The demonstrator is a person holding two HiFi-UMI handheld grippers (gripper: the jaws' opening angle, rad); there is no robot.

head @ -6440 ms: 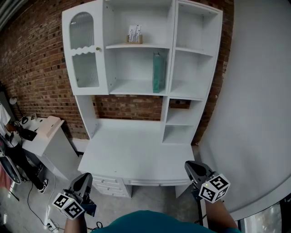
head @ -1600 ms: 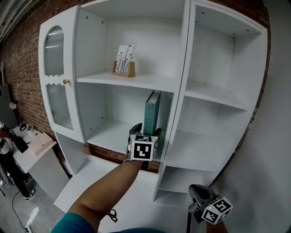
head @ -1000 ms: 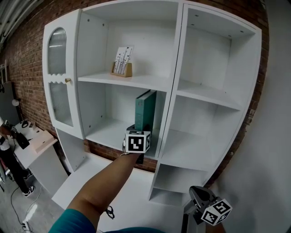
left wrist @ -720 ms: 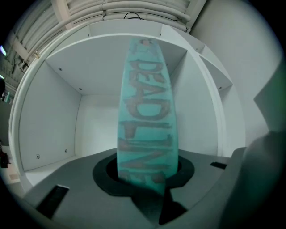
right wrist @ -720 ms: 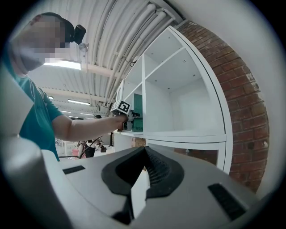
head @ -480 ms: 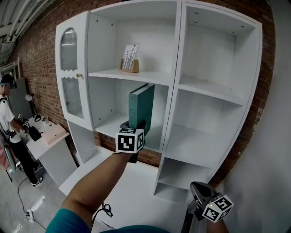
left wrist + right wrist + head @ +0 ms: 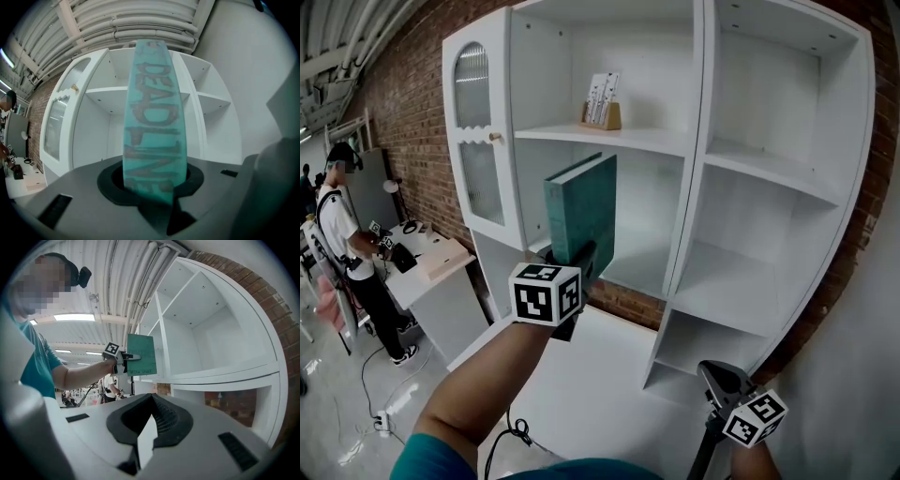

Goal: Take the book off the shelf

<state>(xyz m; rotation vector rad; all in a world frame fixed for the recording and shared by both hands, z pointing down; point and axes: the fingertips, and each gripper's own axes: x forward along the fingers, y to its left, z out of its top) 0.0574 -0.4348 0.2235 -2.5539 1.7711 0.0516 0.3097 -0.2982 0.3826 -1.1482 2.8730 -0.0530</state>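
A teal hardback book (image 7: 581, 211) stands upright in the air in front of the white shelf unit (image 7: 698, 141), clear of its middle shelf (image 7: 649, 269). My left gripper (image 7: 572, 258) is shut on the book's lower spine edge, arm stretched forward. In the left gripper view the lettered spine (image 7: 152, 126) rises from between the jaws of the left gripper (image 7: 152, 187). My right gripper (image 7: 717, 373) hangs low at the bottom right, shut and empty. The right gripper view shows that gripper (image 7: 143, 437) pointing at the shelves, with the book (image 7: 142, 355) held far off to the left.
A wooden card holder (image 7: 602, 101) sits on the upper shelf. A glass cabinet door (image 7: 478, 141) is on the left. The white desk top (image 7: 609, 361) lies below the book. A person (image 7: 347, 216) stands by a side table (image 7: 431, 258) at the far left.
The book has come out of the shelf compartment toward me and to the left, still in my left gripper. The right gripper has stayed low.
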